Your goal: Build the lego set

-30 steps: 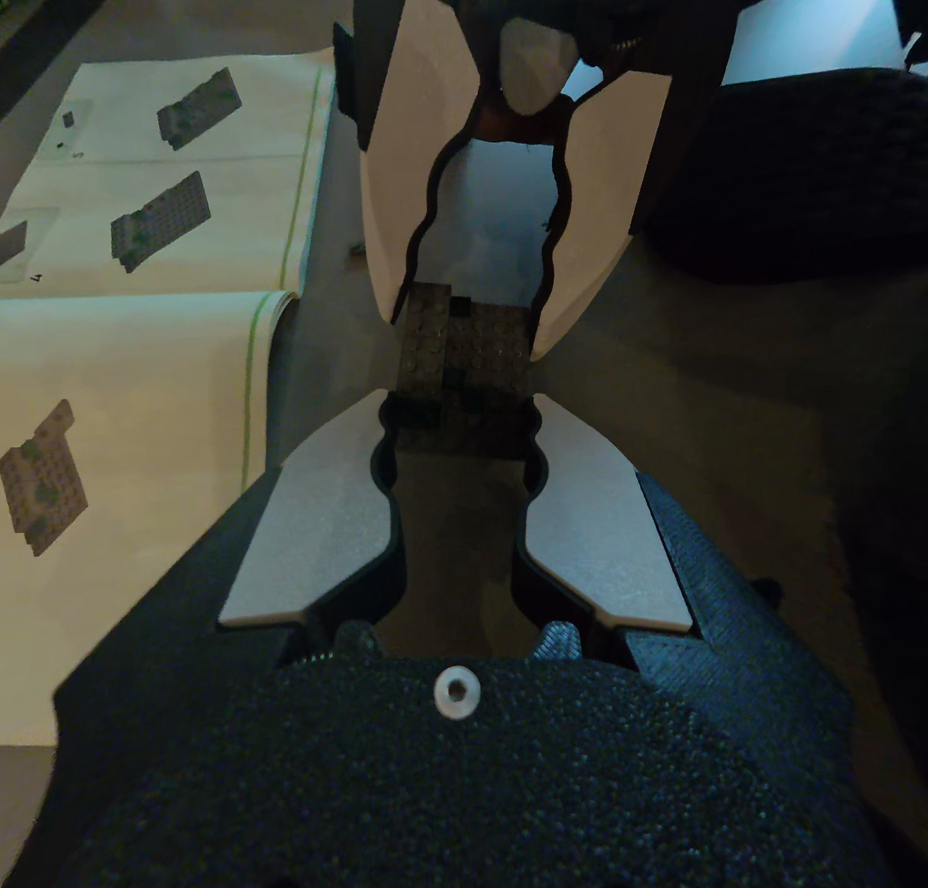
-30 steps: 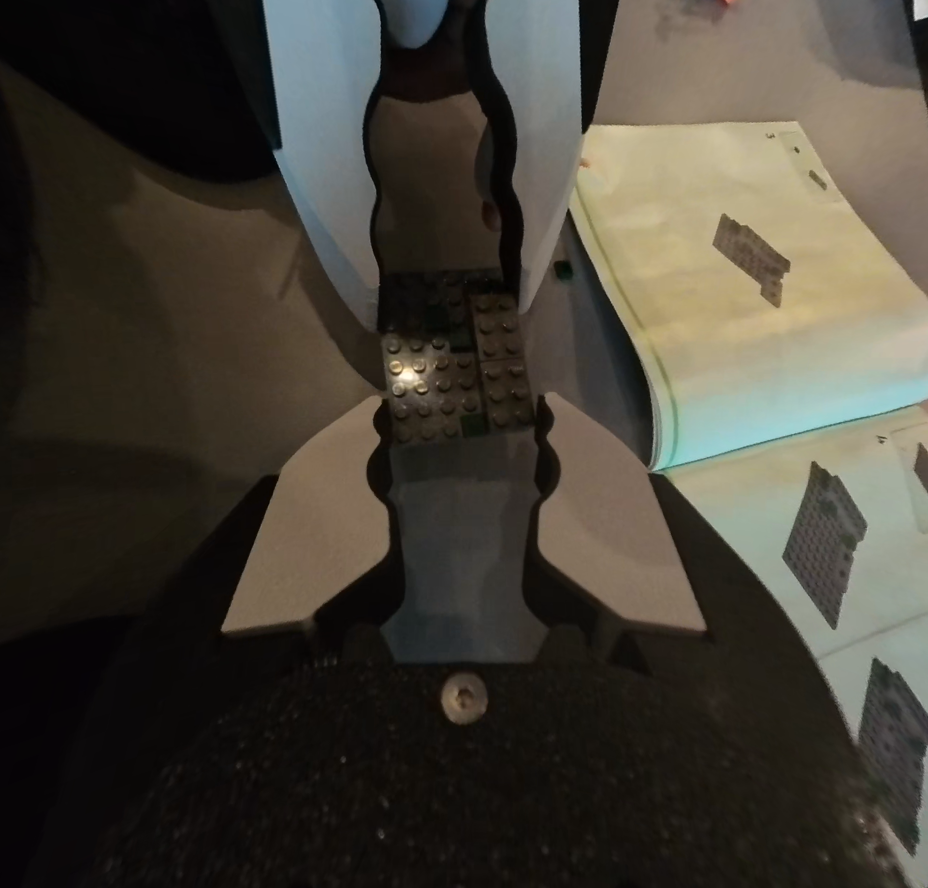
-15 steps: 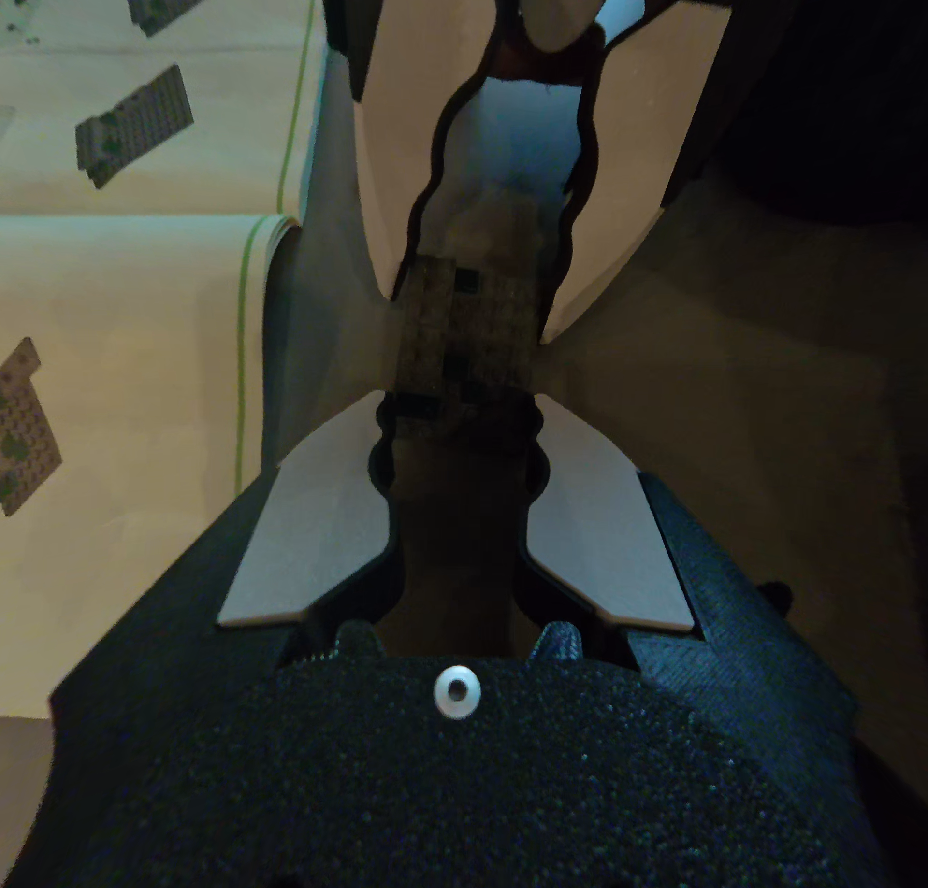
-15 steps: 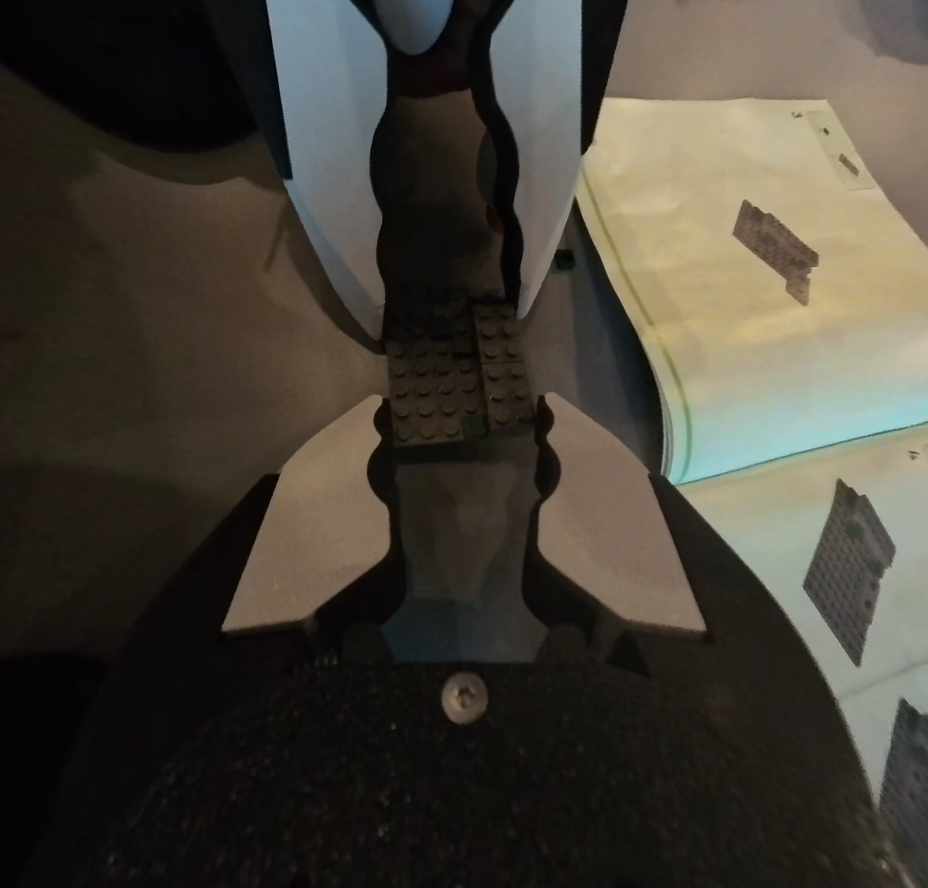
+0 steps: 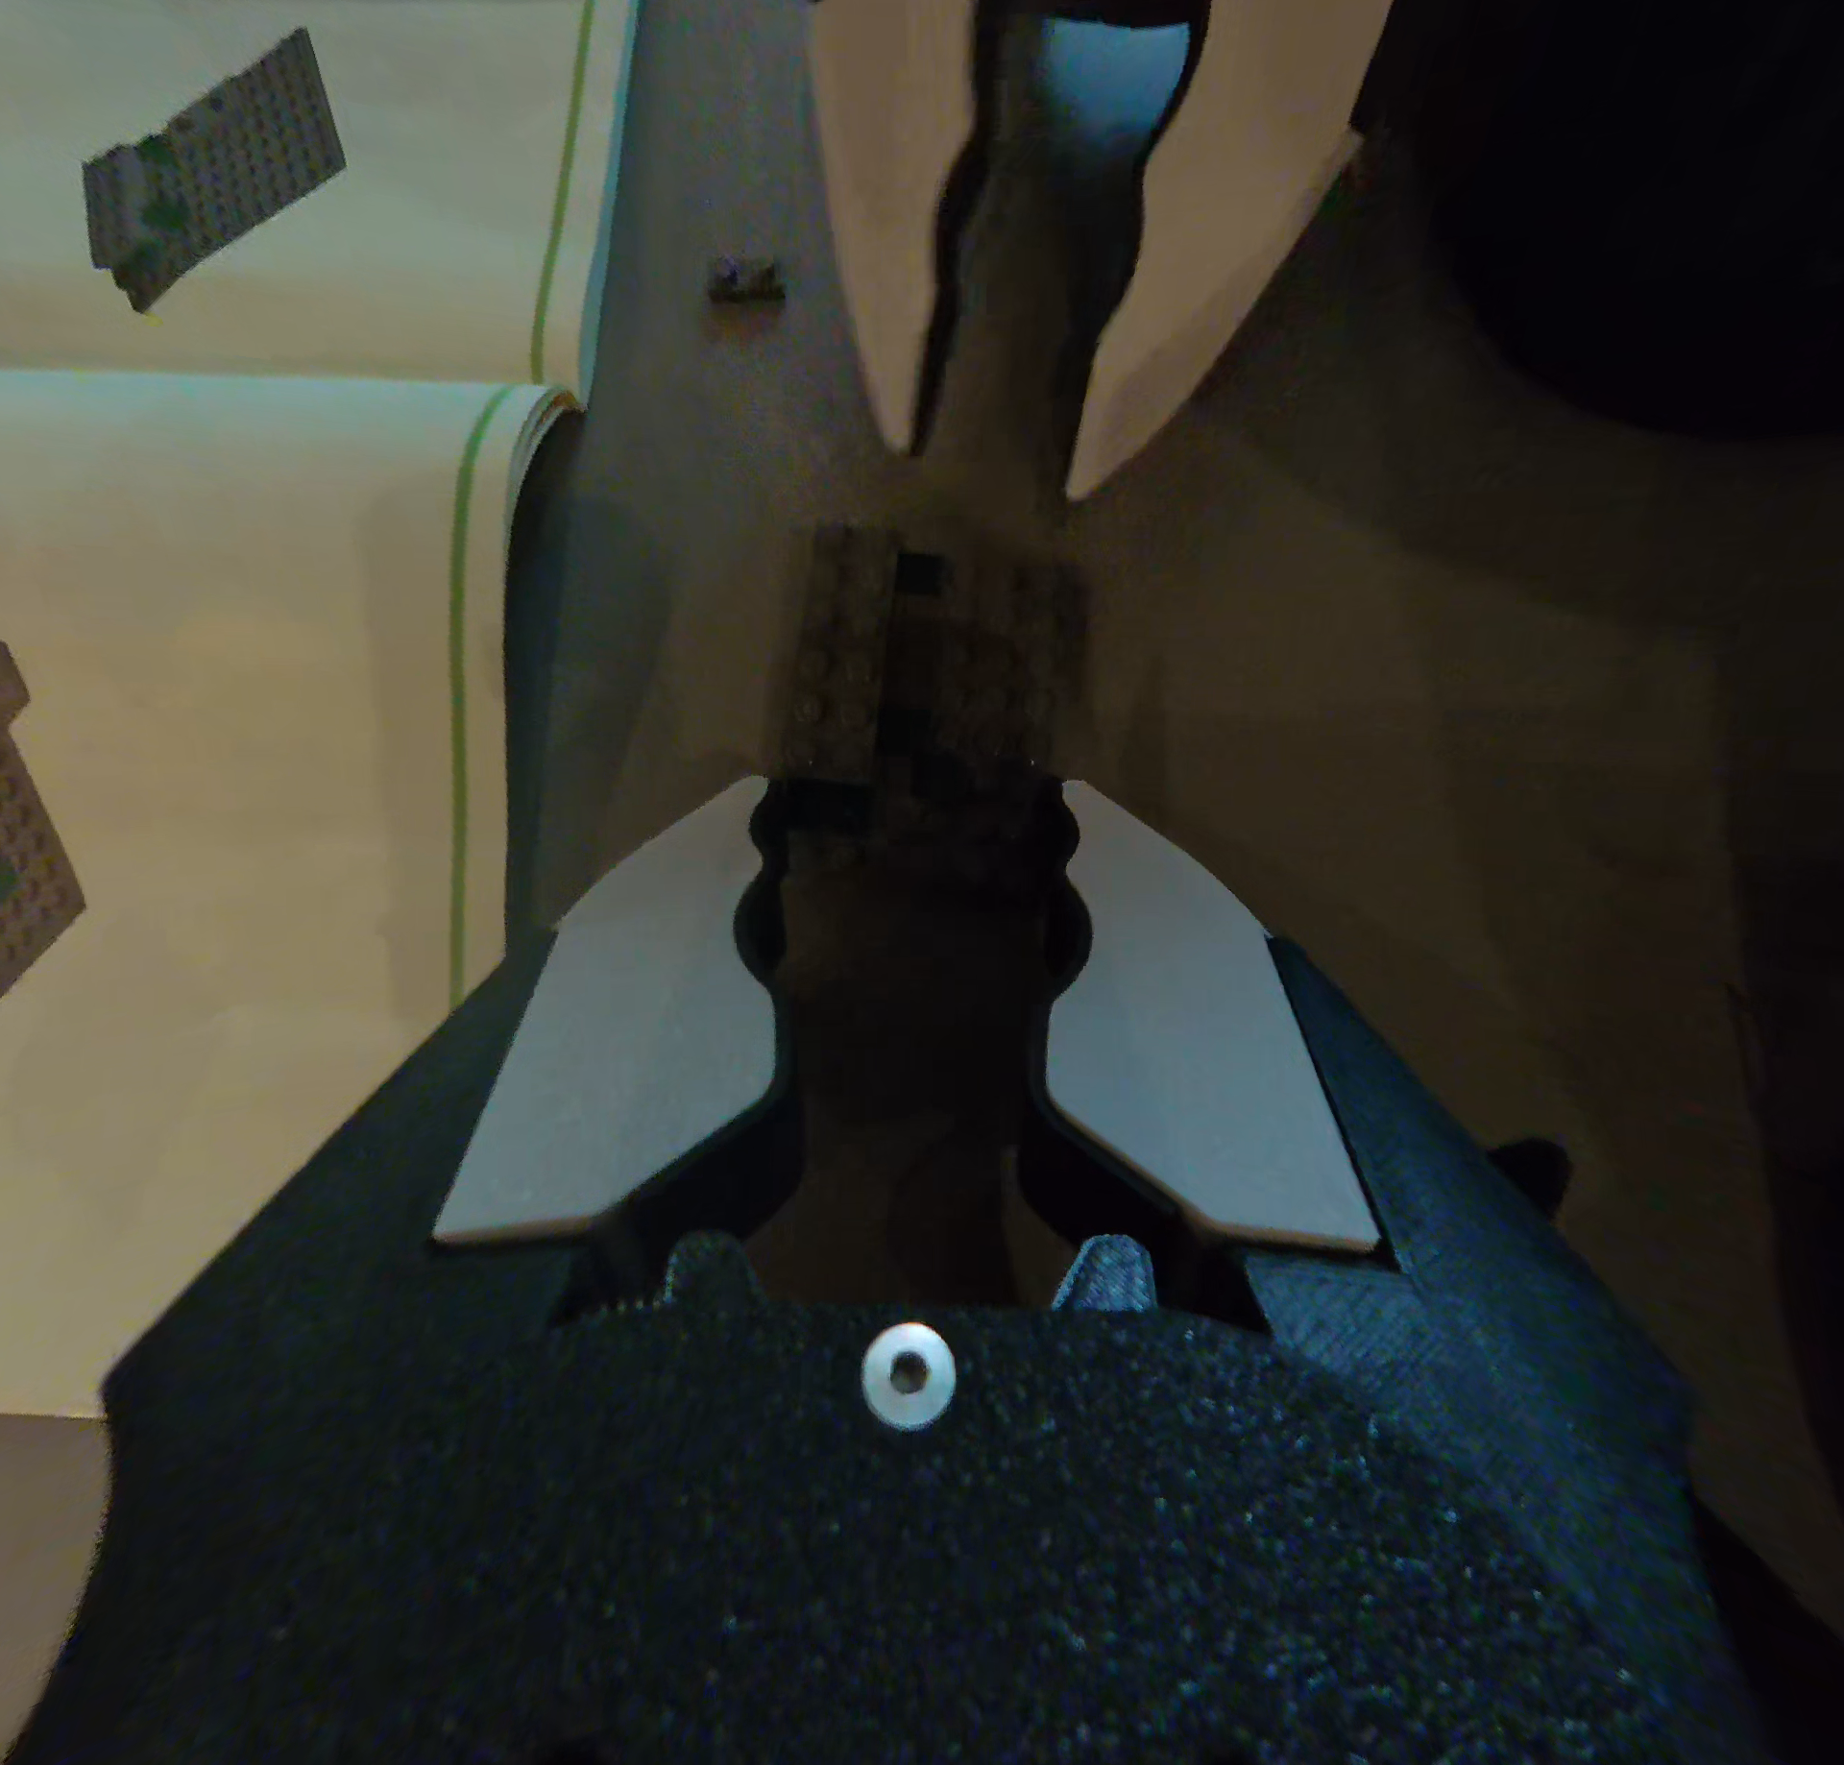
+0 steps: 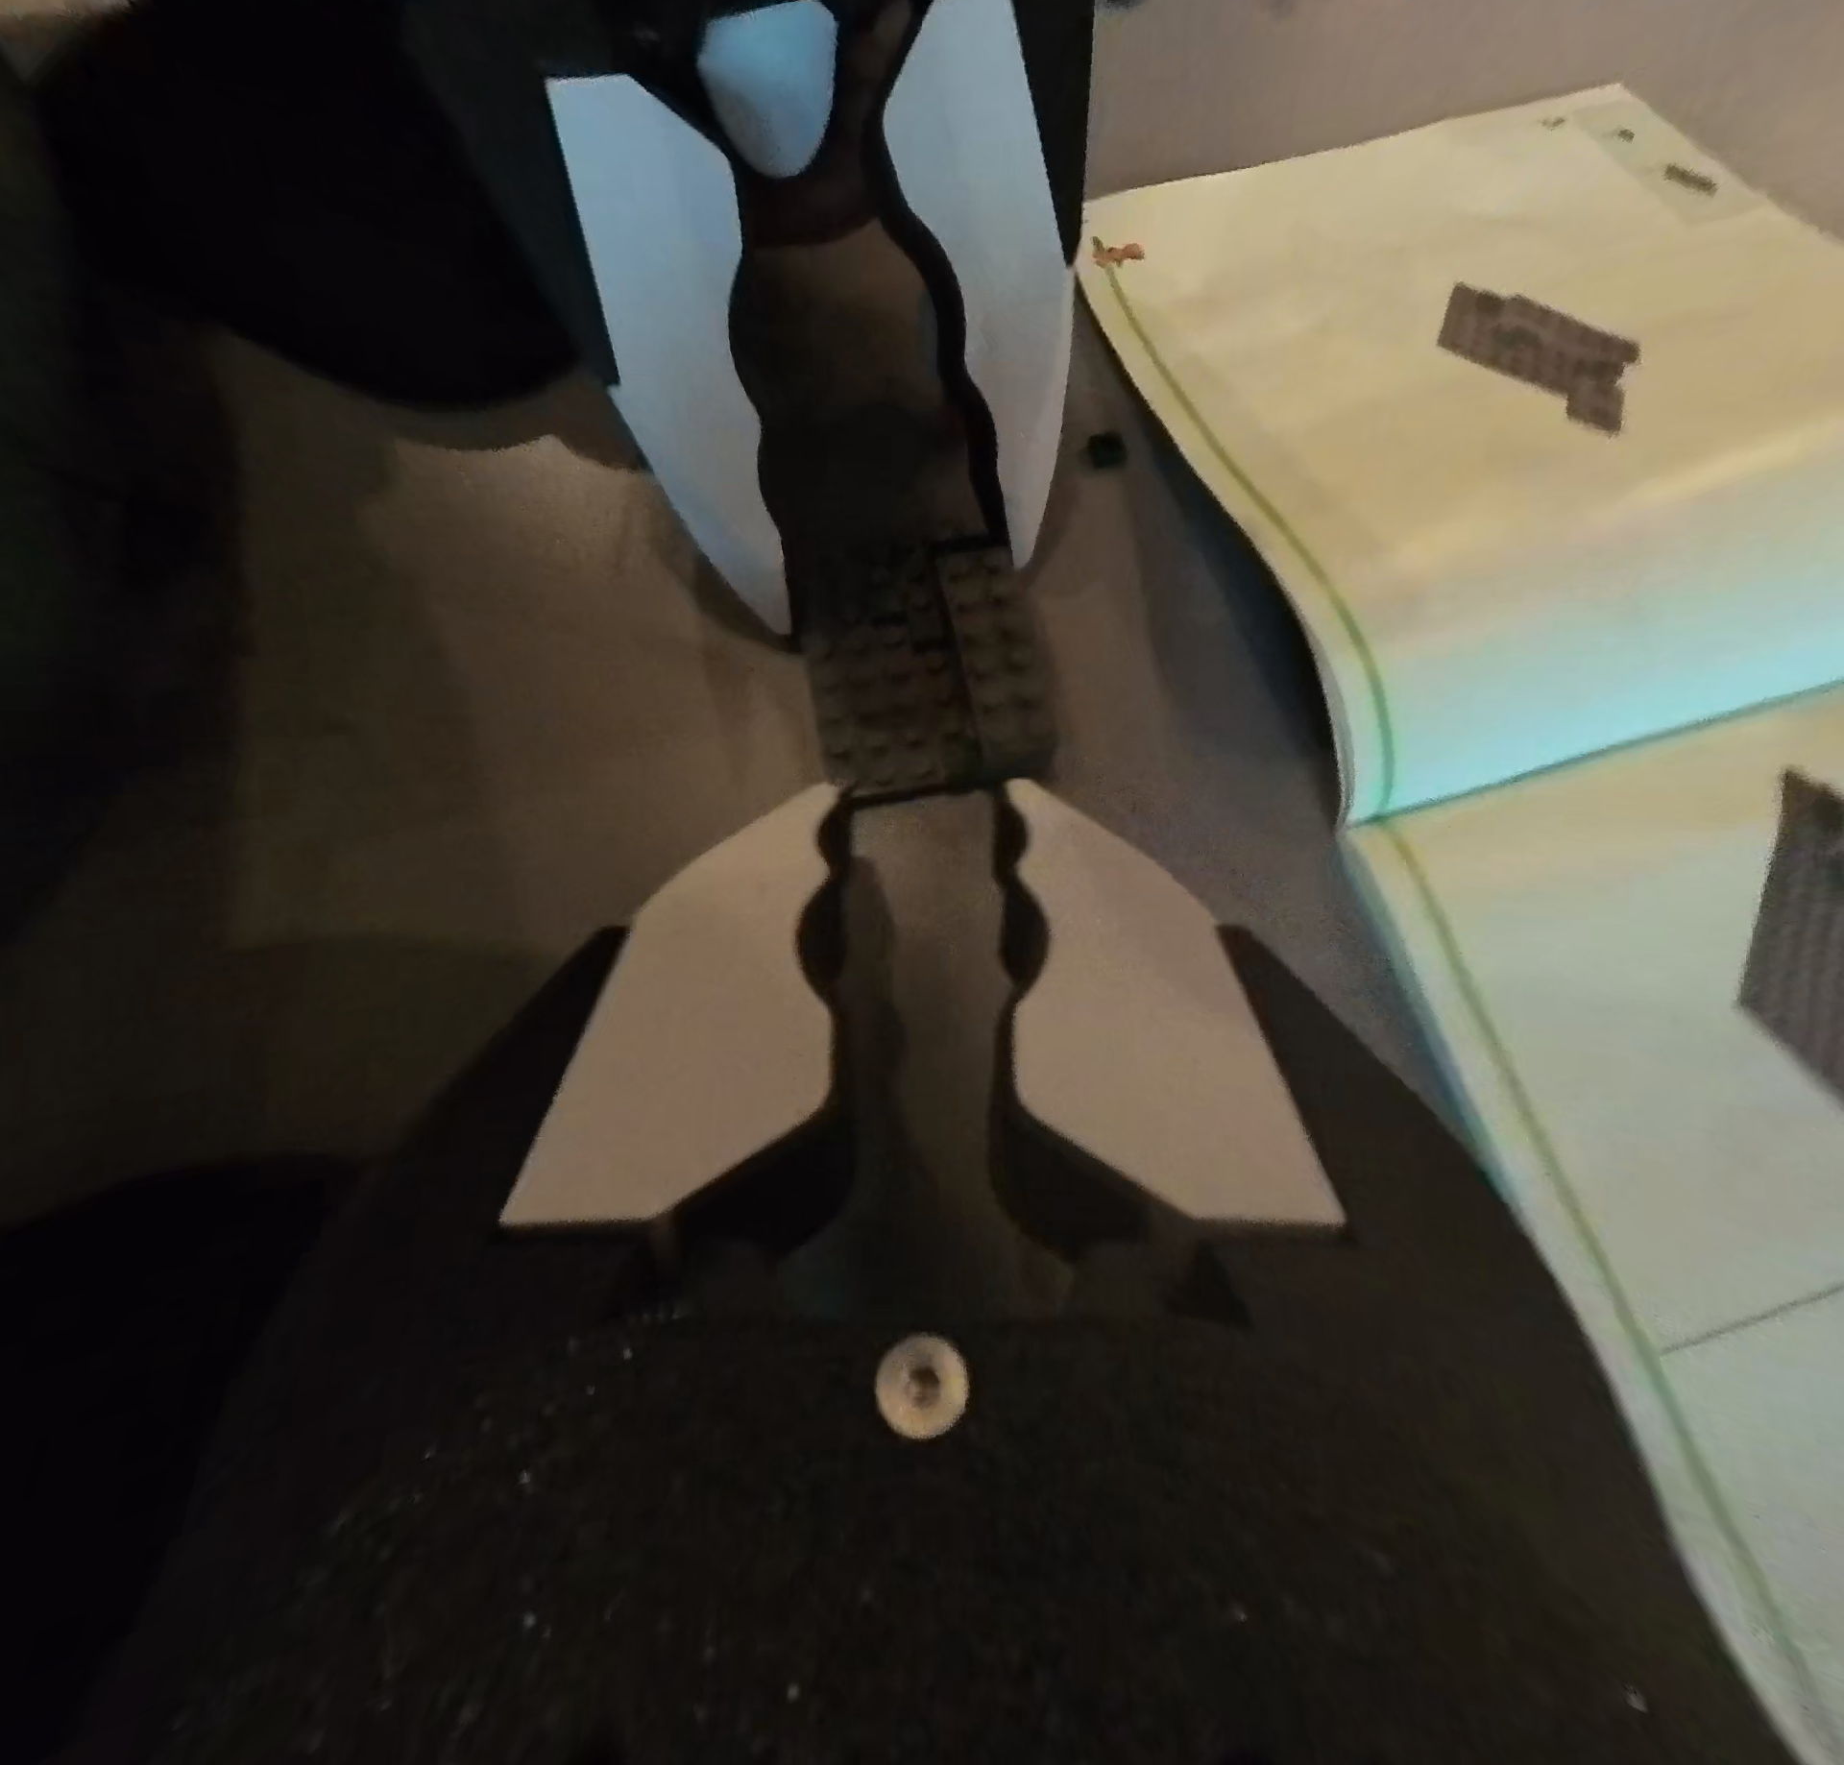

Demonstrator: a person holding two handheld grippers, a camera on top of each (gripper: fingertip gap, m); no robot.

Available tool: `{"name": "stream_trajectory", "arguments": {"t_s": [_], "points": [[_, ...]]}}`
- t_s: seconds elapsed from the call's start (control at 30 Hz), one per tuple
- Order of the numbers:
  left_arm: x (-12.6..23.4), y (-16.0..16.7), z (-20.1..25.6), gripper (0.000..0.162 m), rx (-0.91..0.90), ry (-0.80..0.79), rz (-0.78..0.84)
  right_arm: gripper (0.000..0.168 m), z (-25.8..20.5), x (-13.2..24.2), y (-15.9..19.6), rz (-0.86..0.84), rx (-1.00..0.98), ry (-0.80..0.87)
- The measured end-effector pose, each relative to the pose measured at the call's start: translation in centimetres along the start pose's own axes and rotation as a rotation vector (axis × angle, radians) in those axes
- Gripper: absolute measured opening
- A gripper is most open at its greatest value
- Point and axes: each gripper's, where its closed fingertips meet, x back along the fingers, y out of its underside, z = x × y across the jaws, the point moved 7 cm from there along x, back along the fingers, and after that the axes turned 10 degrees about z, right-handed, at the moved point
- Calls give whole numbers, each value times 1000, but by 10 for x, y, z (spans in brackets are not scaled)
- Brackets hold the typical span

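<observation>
Left wrist view, frame centre: your left gripper (image 5: 913,789) still pinches the grey plate assembly (image 5: 928,665), while your right gripper (image 5: 988,470), fingers narrowed and empty, has let go and backed off.

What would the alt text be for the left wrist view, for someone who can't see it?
A dark grey studded lego plate assembly lies on a dim table, its near end between the fingertips of the left gripper. The right gripper faces it from the far side, just clear of the plate. An open instruction booklet lies to the left, with a small loose piece beside it.
</observation>
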Motion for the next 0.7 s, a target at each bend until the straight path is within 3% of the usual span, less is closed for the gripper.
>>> {"name": "stream_trajectory", "arguments": {"t_s": [0.13,0.7], "points": [[-1,-1,0,51,12,-7,-12,0,5,0,5,-14,27,64],[-2,-2,0,51,19,-6,-21,0,7,-15,5,-45,77,-2]]}}
